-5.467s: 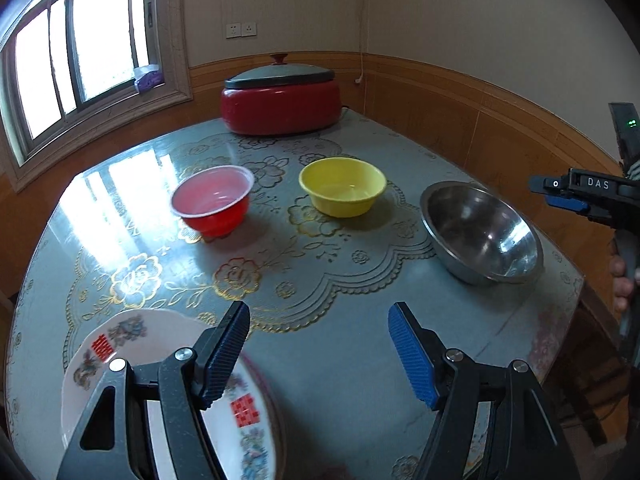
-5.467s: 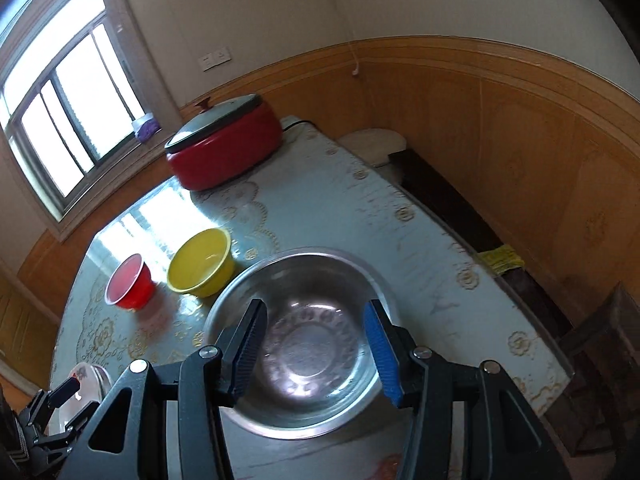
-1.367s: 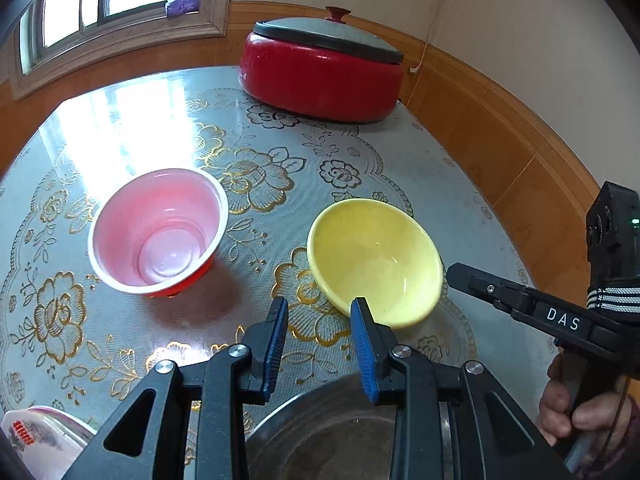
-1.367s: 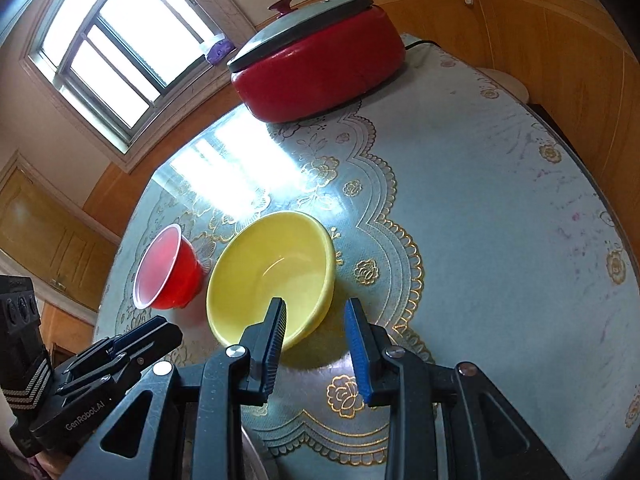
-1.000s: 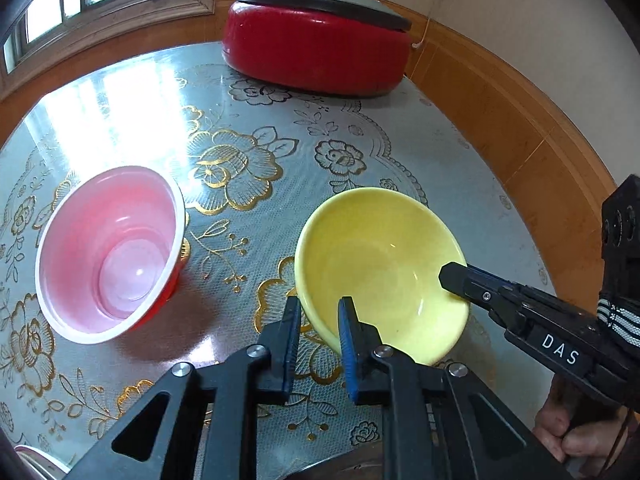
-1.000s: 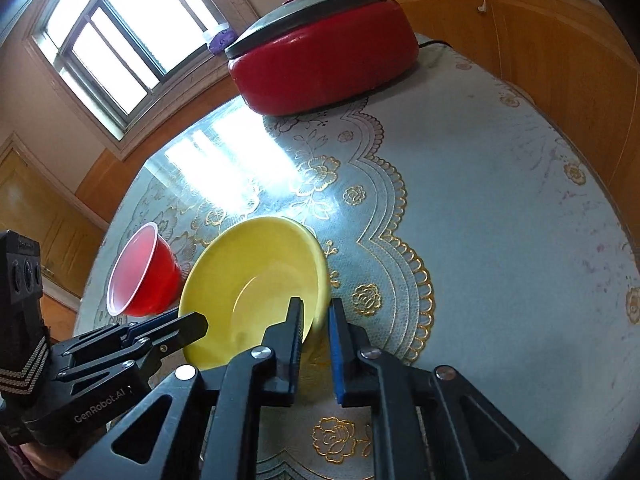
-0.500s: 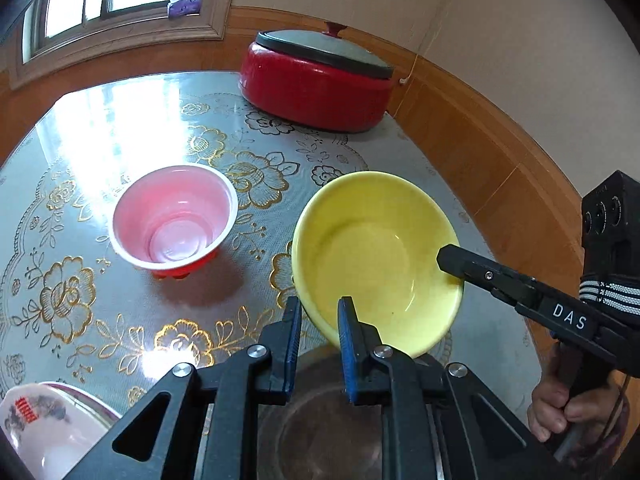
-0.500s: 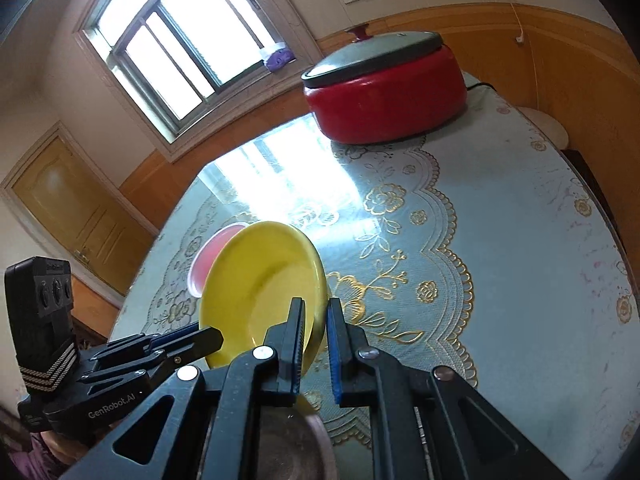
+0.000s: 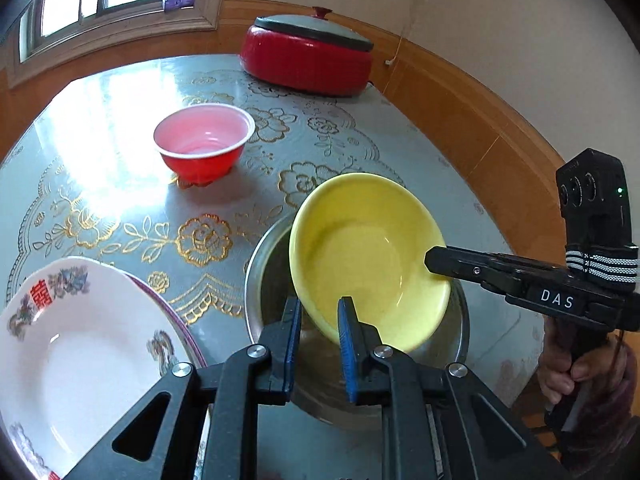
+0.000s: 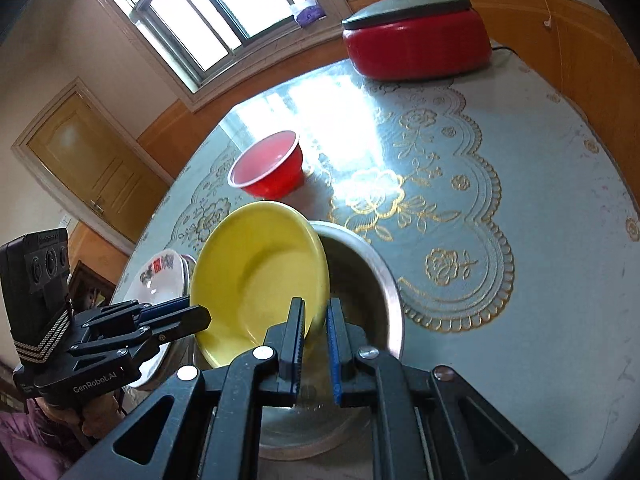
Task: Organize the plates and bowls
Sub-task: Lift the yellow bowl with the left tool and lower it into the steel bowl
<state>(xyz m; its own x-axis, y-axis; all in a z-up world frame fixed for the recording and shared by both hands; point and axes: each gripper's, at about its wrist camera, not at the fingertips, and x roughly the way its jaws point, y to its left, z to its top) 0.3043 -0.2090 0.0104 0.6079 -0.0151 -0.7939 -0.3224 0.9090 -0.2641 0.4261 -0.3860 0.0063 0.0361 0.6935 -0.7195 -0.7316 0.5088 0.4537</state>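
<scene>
Yellow bowl [image 9: 368,256]: rim pinched by left gripper [image 9: 318,334] and right gripper [image 10: 314,342], tilted directly above steel bowl [image 9: 460,334], apparently for nesting.

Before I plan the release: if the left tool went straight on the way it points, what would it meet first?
The left tool is already clamped on the yellow bowl's rim, so that bowl blocks it. Past it, probably the steel bowl's far wall; depth is unclear.

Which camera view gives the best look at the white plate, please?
The left wrist view: the white plate fills its lower left, printed rim and all. In the right wrist view only a sliver shows, behind the yellow bowl.
</scene>
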